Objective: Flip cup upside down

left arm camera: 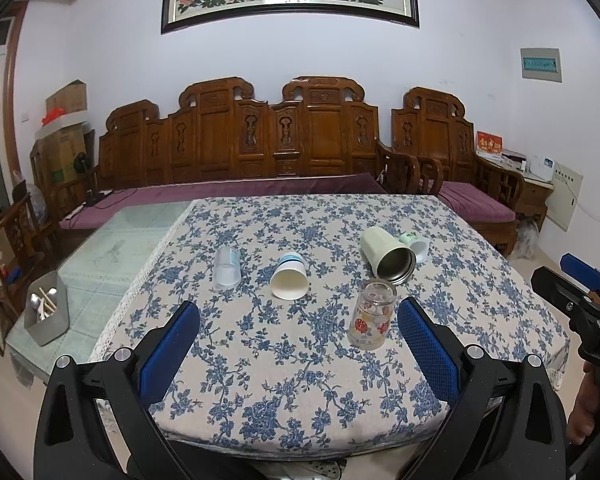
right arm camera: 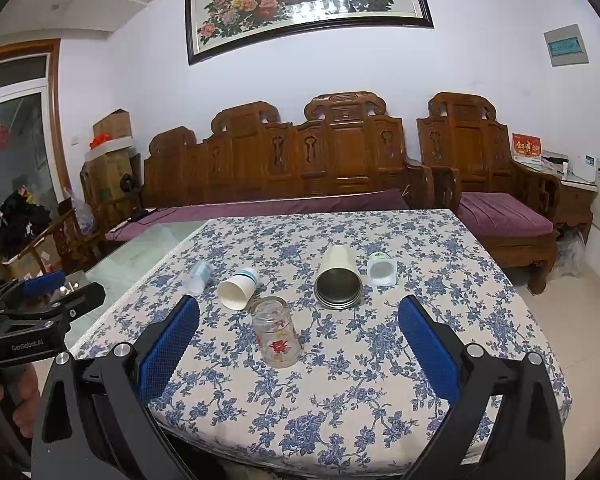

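Note:
A clear glass cup with red flowers (left arm camera: 371, 314) (right arm camera: 277, 332) stands on the blue floral tablecloth (left arm camera: 300, 360) (right arm camera: 340, 380), nearest the front edge. Behind it lie on their sides a white paper cup (left arm camera: 288, 276) (right arm camera: 239, 288), a cream steel-lined tumbler (left arm camera: 387, 253) (right arm camera: 338, 278), a clear plastic cup (left arm camera: 228, 268) (right arm camera: 198, 277) and a small white pot (left arm camera: 416, 245) (right arm camera: 382, 269). My left gripper (left arm camera: 300, 342) is open and empty, the glass just inside its right finger. My right gripper (right arm camera: 299, 340) is open and empty, short of the glass.
A grey box of utensils (left arm camera: 47, 309) sits on the bare glass tabletop at the left. A carved wooden sofa with purple cushions (left arm camera: 236, 152) (right arm camera: 300, 160) stands behind the table. The other gripper shows at each view's edge (left arm camera: 580, 300) (right arm camera: 40, 304).

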{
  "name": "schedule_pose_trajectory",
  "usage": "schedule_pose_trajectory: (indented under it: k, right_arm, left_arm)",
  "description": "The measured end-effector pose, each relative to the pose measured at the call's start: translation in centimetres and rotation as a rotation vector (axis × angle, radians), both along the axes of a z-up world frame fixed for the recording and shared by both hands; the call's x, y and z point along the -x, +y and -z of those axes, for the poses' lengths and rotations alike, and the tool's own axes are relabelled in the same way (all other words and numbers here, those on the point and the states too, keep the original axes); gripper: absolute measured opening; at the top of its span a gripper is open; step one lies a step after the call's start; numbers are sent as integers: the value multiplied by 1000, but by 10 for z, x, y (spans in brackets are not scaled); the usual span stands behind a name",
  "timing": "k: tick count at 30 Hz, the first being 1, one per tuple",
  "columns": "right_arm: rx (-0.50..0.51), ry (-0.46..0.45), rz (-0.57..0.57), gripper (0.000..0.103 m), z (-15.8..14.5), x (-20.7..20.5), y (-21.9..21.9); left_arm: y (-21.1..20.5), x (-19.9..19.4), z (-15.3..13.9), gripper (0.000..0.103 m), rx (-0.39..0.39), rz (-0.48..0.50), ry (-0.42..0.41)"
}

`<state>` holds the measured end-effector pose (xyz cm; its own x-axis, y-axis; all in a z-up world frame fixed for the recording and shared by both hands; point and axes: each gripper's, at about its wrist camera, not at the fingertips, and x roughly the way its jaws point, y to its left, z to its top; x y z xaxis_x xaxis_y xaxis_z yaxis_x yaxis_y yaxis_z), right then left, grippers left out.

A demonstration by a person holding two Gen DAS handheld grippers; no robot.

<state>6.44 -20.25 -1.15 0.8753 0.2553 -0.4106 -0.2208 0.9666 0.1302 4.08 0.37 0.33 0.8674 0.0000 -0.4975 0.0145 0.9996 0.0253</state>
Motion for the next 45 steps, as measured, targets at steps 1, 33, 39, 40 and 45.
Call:
schedule_pose_trajectory:
  k: [1,33,39,40,45]
  right_arm:
    - [-1,0,0,100,0,0,0]
    - [7,-6,7,100,1,1,5]
    - [9,-9,5,100,0,0,6]
    - [8,-11,4,100,0,0,6]
    - [8,-13,5,100,0,0,6]
  left_arm:
    - [0,0,0,95,1,-1,0]
    - [1,1,-1,95,8,-17,-14]
    - [0,1,-1,95,9,-18,-13]
    - [0,1,-1,95,9,-17,-13]
    - [0,1,-2,95,10,-17,-14]
